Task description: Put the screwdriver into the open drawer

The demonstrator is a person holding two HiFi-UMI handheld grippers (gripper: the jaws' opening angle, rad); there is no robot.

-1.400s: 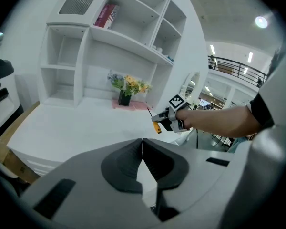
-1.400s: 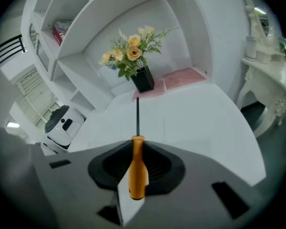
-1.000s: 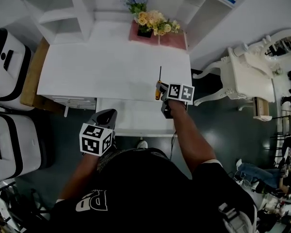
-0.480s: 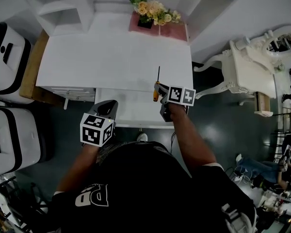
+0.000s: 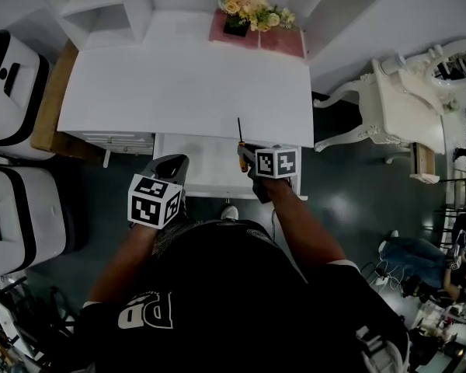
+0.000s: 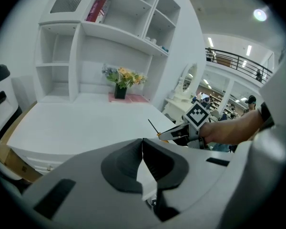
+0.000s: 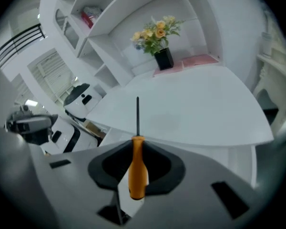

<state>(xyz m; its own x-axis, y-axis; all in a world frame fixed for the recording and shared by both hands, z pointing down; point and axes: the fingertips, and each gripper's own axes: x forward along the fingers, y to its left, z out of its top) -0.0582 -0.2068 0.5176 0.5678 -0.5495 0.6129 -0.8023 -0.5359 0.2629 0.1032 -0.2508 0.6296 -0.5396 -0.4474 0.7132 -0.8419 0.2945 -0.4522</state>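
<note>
Now the right gripper, pinching the screwdriver, has drawn back over the drawer; the left gripper's fingers meet.

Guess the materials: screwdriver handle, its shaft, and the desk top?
Screwdriver handle: solid orange, smooth with a soft sheen, so probably moulded plastic.
Shaft: thin, straight and dark, likely steel with a dark finish; too small to confirm.
Desk top: even matte white with no grain showing, looks like painted or laminated board; the core cannot be told.
</note>
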